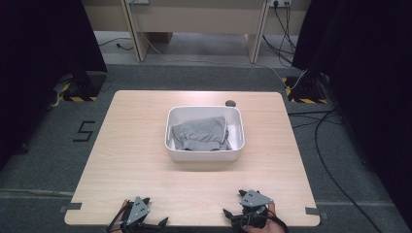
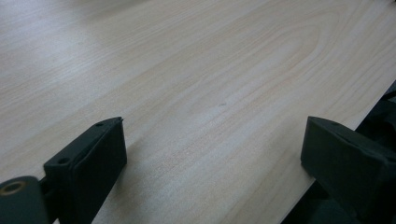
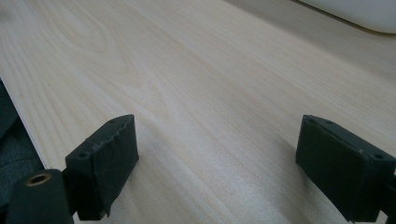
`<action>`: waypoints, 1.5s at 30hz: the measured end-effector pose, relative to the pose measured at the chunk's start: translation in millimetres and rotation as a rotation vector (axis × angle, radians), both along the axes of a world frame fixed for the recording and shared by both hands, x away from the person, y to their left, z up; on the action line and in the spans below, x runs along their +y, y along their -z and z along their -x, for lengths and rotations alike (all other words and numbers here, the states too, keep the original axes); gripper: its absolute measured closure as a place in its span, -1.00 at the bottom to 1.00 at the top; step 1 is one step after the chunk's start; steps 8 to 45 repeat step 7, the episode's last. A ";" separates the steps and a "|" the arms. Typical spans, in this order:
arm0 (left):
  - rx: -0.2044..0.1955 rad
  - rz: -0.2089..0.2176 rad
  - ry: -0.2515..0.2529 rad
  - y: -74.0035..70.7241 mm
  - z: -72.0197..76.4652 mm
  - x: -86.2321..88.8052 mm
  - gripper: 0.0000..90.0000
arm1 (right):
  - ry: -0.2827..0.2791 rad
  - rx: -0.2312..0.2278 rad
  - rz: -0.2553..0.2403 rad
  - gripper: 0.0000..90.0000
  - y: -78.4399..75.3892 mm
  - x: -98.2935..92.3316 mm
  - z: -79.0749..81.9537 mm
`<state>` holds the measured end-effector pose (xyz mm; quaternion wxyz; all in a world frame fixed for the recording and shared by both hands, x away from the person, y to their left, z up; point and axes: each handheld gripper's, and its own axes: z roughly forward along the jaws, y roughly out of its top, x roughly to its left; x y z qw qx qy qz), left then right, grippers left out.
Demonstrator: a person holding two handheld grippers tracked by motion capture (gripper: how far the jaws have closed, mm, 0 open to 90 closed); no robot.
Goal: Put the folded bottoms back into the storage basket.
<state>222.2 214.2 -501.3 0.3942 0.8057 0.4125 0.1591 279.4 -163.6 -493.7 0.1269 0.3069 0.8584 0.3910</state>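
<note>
At the tabletop's (image 1: 136, 145) middle, slightly toward the far side, sits a white tub (image 1: 204, 153) with a grey garment (image 1: 201, 133) folded loosely inside it, bunched against the near and left walls, a strip of bare white floor showing along the right wall. Cloth lies wholly within the rim, nothing draped over it; judged from that, the garment looks stowed and the tub serves to keep it gathered. Just beyond the tub's far right corner, a small dark round object (image 1: 230, 102) rests on the wood, too small to identify. Both grippers are well apart from the tub, at the near edge: left gripper (image 1: 150, 226) at the near left, right gripper (image 1: 232, 214) at the near right, each in a hand, apparently parked clear of the work. Left gripper view: jaws spread wide over bare wood, nothing between them, no contact with any object. Right gripper view: jaws likewise spread wide over bare wood and empty, with the tub's white wall (image 3: 355, 11) at the far right corner.
</note>
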 end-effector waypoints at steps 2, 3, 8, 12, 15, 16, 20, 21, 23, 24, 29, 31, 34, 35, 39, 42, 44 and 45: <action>0.000 0.000 0.000 0.0 0.0 0.0 -0.86 | -0.001 -0.002 0.000 -0.70 0.1 -0.1 -0.1; 0.000 0.000 0.000 0.0 0.0 0.0 -0.86 | -0.002 -0.002 -0.001 -0.70 0.2 -0.1 -0.1; 0.001 -0.002 0.000 -0.2 -0.1 -0.1 -0.86 | -0.002 -0.001 -0.001 -0.70 0.1 -0.1 -0.1; 0.001 -0.002 0.000 -0.2 -0.1 -0.1 -0.86 | -0.002 -0.001 -0.001 -0.70 0.1 -0.1 -0.1; 0.001 -0.002 0.000 -0.2 -0.1 -0.1 -0.86 | -0.002 -0.001 -0.001 -0.70 0.1 -0.1 -0.1; 0.001 -0.002 0.000 -0.2 -0.1 -0.1 -0.86 | -0.002 -0.001 -0.001 -0.70 0.1 -0.1 -0.1; 0.001 -0.002 0.000 -0.2 -0.1 -0.1 -0.86 | -0.002 -0.001 -0.001 -0.70 0.1 -0.1 -0.1; 0.001 -0.002 0.000 -0.2 -0.1 -0.1 -0.86 | -0.002 -0.001 -0.001 -0.70 0.1 -0.1 -0.1; 0.001 -0.002 0.000 -0.2 -0.1 -0.1 -0.86 | -0.002 -0.001 -0.001 -0.70 0.1 -0.1 -0.1; 0.001 -0.002 0.000 -0.2 -0.1 -0.1 -0.86 | -0.002 -0.001 -0.001 -0.70 0.1 -0.1 -0.1; 0.001 -0.002 0.000 -0.2 -0.1 -0.1 -0.86 | -0.002 -0.001 -0.001 -0.70 0.1 -0.1 -0.1; 0.001 -0.002 0.000 -0.2 -0.1 -0.1 -0.86 | -0.002 -0.001 -0.001 -0.70 0.1 -0.1 -0.1; 0.001 -0.002 0.000 -0.2 -0.1 -0.1 -0.86 | -0.002 -0.001 -0.001 -0.70 0.1 -0.1 -0.1; 0.001 -0.002 0.000 -0.2 -0.1 -0.1 -0.86 | -0.002 -0.001 -0.001 -0.70 0.1 -0.1 -0.1; 0.001 -0.002 0.000 -0.2 -0.1 -0.1 -0.86 | -0.002 -0.001 -0.001 -0.70 0.1 -0.1 -0.1; 0.001 -0.002 0.000 -0.2 -0.1 -0.1 -0.86 | -0.002 -0.001 -0.001 -0.70 0.1 -0.1 -0.1; 0.001 -0.002 0.000 -0.2 -0.1 -0.1 -0.86 | -0.002 -0.001 -0.001 -0.70 0.1 -0.1 -0.1; 0.001 -0.002 0.000 -0.2 -0.1 -0.1 -0.86 | -0.002 -0.001 -0.001 -0.70 0.1 -0.1 -0.1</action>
